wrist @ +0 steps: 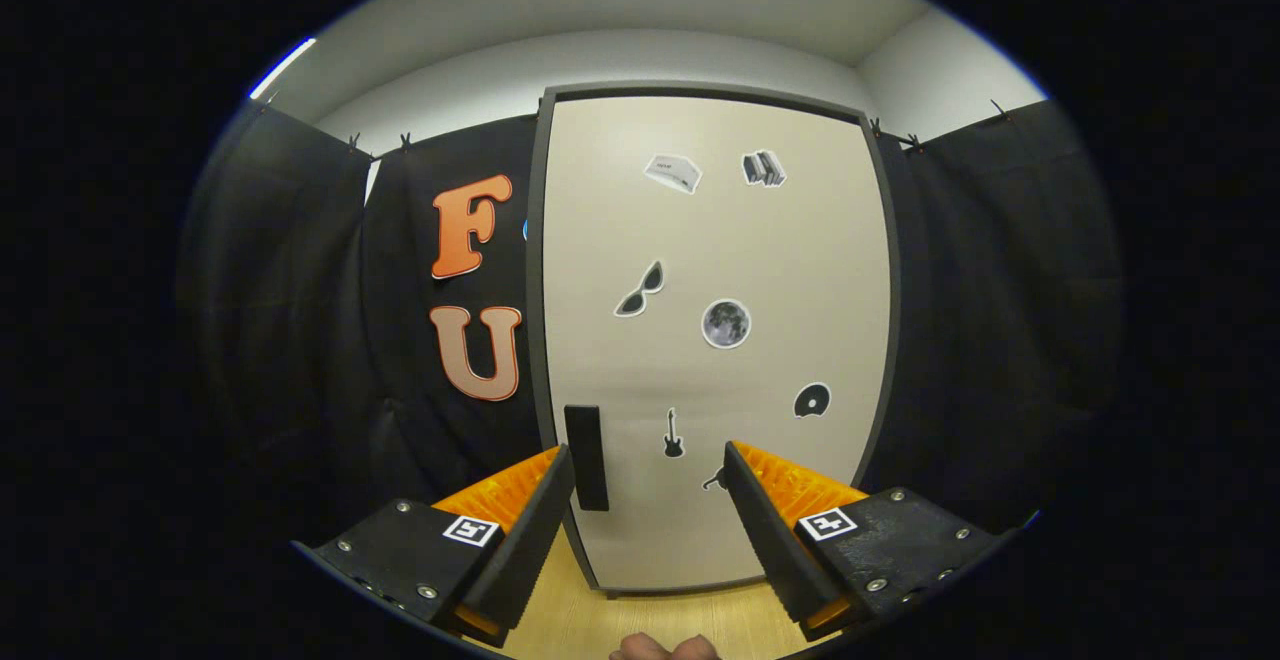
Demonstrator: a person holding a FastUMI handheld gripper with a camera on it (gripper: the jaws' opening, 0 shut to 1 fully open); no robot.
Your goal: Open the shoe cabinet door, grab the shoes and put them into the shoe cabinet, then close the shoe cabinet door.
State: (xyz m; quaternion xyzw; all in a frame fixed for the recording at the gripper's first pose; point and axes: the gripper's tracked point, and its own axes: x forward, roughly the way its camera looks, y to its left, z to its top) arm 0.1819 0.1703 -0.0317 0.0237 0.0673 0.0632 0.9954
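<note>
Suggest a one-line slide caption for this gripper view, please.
Open tongs face the closed shoe cabinet door, its dark handle just ahead.

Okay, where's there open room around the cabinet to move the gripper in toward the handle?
The open gripper has bare wood floor between its fingers up to the shut cabinet door. The door handle sits right by the left finger, near the door's left edge, so that side is tight.

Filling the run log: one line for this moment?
phase: approach | door: closed | handle: ahead of left finger | gripper: open, empty
</note>
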